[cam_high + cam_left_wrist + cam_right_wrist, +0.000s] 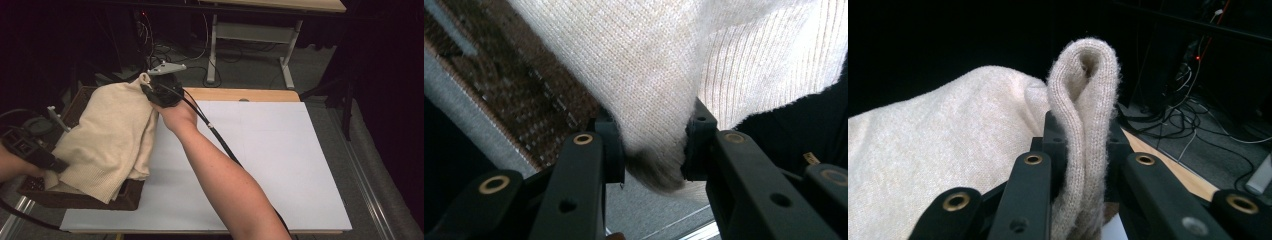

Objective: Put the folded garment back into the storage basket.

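A cream knitted sweater (112, 135) lies draped over a dark brown woven basket (80, 200) at the table's left side. My right gripper (150, 90) is shut on a folded bunch of the sweater (1083, 100) at its far top corner, the knit pinched upright between the black jaws. My left gripper (52, 167) is shut on the sweater's near left part (654, 150), with the fabric squeezed between its pads above the basket's weave (524, 100).
A white sheet (260, 160) covers most of the wooden table (240, 94). The right forearm (220, 175) crosses it, trailing a black cable (220, 140). Beyond the table's far edge are cables on the floor (1188, 125) and another desk's legs (250, 50).
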`<act>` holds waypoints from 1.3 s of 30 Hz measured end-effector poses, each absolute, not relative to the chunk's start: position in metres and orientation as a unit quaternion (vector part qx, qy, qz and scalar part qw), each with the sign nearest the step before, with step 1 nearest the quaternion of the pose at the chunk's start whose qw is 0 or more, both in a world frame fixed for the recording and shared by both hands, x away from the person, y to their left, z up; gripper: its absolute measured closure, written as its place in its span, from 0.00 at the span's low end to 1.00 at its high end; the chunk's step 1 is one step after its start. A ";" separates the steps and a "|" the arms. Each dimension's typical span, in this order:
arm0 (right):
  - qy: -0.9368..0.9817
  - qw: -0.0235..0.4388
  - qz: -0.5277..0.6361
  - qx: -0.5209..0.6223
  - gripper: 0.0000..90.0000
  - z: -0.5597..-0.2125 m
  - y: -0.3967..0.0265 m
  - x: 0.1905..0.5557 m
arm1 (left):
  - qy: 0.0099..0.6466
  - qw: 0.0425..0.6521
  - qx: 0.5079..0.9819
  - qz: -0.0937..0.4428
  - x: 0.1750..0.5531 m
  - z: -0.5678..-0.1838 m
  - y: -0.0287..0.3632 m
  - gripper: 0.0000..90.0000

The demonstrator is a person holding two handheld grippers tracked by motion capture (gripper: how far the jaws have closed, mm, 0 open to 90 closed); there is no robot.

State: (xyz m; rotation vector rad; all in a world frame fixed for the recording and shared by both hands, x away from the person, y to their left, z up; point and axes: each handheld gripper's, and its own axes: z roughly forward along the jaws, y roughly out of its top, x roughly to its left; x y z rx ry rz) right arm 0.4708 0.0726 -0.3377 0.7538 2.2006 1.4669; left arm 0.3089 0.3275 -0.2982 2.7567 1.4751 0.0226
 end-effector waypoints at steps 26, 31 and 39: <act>0.791 0.195 0.518 0.259 0.86 -0.342 0.128 0.496 | 0.542 0.089 0.835 0.026 0.313 -0.340 0.392 0.72; 0.801 0.151 0.490 0.310 0.48 -0.390 0.116 0.523 | 0.585 0.105 0.804 -0.009 0.306 -0.367 0.399 0.25; 0.796 0.159 0.502 0.299 0.29 -0.395 0.078 0.506 | 0.590 0.056 0.806 -0.013 0.303 -0.359 0.381 0.00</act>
